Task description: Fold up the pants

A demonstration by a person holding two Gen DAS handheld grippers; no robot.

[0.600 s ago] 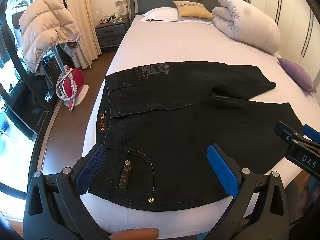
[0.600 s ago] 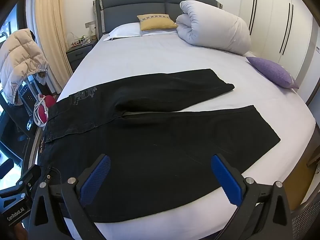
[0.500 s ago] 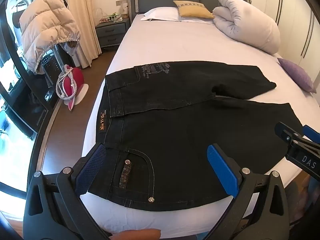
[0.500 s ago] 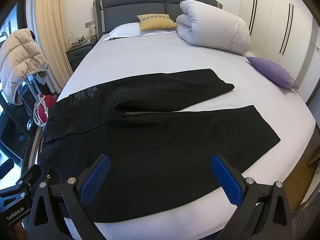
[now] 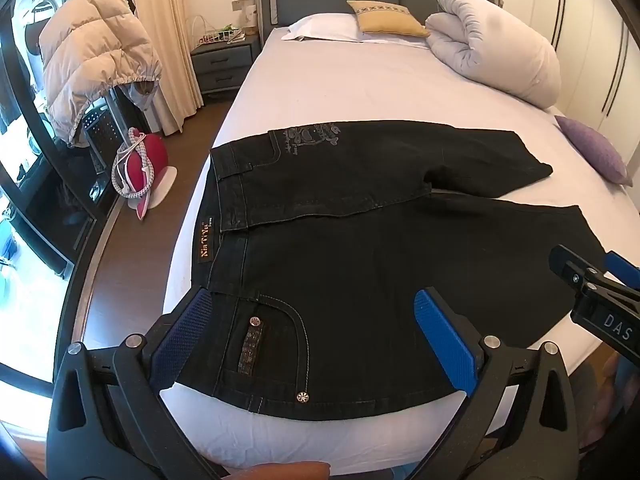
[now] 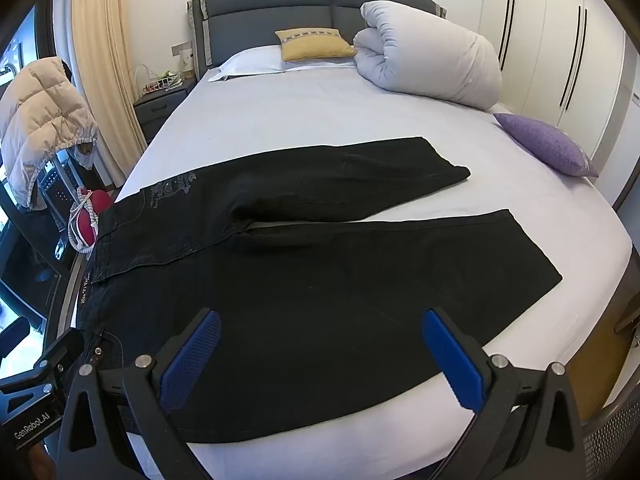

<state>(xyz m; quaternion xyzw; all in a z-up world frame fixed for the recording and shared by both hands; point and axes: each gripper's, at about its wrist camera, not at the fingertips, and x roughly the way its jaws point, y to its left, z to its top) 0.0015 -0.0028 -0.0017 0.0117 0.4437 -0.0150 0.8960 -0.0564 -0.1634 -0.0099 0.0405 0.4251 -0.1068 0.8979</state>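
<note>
Black jeans (image 5: pixel 360 264) (image 6: pixel 320 280) lie flat across the foot of the bed (image 5: pixel 360 92), waistband at the left edge, both legs spread toward the right. My left gripper (image 5: pixel 320 320) hovers open above the near hip pocket, blue pads wide apart and nothing between them. My right gripper (image 6: pixel 320 344) hovers open over the near leg, also holding nothing. The right gripper's black body (image 5: pixel 592 296) shows at the right edge of the left wrist view, and the left gripper's body (image 6: pixel 36 392) at the lower left of the right wrist view.
A rolled white duvet (image 6: pixel 432 52), a yellow cushion (image 6: pixel 316 42) and a white pillow sit at the headboard; a purple cushion (image 6: pixel 548 144) lies at the bed's right side. Left of the bed are a nightstand (image 5: pixel 220 60), a beige puffer jacket (image 5: pixel 92 48) and a red object (image 5: pixel 140 168) on the floor.
</note>
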